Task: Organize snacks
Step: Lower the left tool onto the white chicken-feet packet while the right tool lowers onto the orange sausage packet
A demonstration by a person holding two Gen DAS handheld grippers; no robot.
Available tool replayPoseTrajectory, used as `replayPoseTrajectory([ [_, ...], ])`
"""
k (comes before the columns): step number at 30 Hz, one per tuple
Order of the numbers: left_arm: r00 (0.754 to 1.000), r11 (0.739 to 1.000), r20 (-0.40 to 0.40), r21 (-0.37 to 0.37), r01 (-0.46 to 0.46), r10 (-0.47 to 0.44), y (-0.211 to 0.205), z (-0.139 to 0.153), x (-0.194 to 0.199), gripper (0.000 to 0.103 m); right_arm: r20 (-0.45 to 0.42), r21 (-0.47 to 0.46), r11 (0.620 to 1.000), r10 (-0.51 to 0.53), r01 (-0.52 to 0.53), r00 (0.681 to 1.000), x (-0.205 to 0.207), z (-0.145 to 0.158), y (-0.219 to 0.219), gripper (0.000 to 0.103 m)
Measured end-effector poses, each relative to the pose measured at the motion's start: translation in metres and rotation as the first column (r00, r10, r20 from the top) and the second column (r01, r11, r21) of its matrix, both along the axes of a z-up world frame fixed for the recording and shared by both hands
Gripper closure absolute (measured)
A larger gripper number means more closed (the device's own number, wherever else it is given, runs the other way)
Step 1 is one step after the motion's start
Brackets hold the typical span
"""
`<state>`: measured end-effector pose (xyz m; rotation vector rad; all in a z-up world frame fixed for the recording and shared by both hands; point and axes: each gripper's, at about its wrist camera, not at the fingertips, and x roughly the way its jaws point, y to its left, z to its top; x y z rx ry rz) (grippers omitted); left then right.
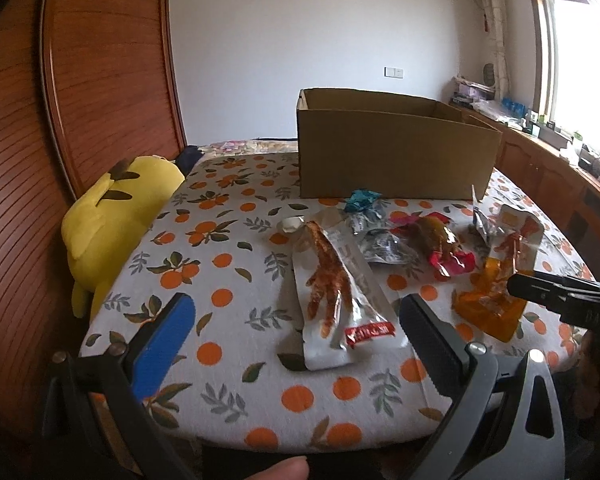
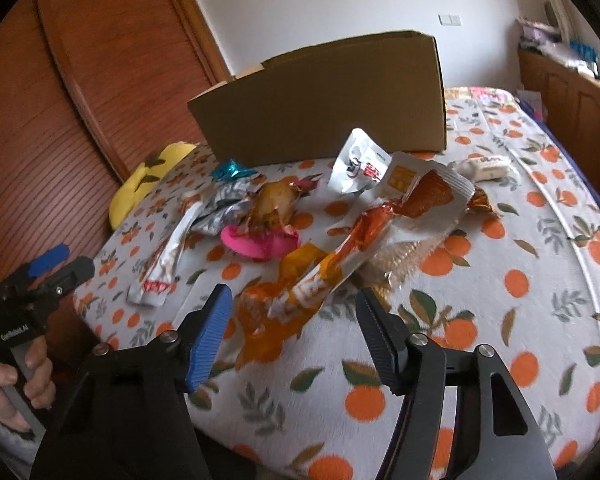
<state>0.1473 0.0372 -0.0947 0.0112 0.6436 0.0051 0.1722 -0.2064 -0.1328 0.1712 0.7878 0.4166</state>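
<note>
Right gripper [image 2: 292, 332] spread, nothing pinched, its tips bracketing the near end of a crinkly orange snack pouch [image 2: 300, 292]; left gripper [image 1: 296, 340] also spread, empty, by a long silver chicken-foot packet [image 1: 335, 288]. Risk: slick film could slide off the ribbed pads, or snag neighbouring wrappers. Far behind the snacks, the open cardboard box [image 1: 391, 152] sits on the soft, orange-print cloth [image 1: 228, 240].

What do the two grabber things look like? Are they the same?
Yes, they match. The left gripper and right gripper are black frames with silver bolts. Each has one bright blue ribbed finger and one black ribbed finger. The left handle carries small white lettering.
</note>
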Motion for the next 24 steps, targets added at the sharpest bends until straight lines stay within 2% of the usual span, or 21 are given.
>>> replayPoseTrajectory([
  [4,1.0,1.0,-0.012,-0.026,0.005,-0.006,0.006,-0.005,0.01,0.0,-0.022,0.034,0.999,-0.021,0.021,1.0,0.015,-0.004,-0.002,0.036],
  [12,0.998,0.997,-0.045,-0.069,0.034,-0.038,0.009,-0.01,0.032,0.0,-0.042,0.027,0.997,-0.074,0.075,0.996,0.034,-0.014,0.007,0.037],
  [14,0.997,0.995,-0.06,-0.09,0.041,-0.047,0.011,-0.011,0.039,0.001,-0.026,-0.003,0.996,-0.089,0.089,0.996,0.035,-0.014,0.011,0.039],
  [16,0.996,0.993,-0.078,-0.108,0.044,-0.052,0.013,-0.012,0.046,0.001,-0.017,-0.034,0.994,-0.106,0.106,0.994,0.036,-0.015,0.013,0.05],
  [19,0.993,0.992,-0.11,-0.122,0.039,-0.052,0.014,-0.016,0.059,0.002,-0.011,-0.036,0.993,-0.115,0.114,0.993,0.036,-0.018,0.011,0.054],
  [24,0.983,0.987,-0.165,-0.149,0.057,-0.082,0.008,-0.025,0.078,0.003,-0.009,-0.017,0.994,-0.109,0.109,0.994,0.034,-0.02,0.007,0.055],
])
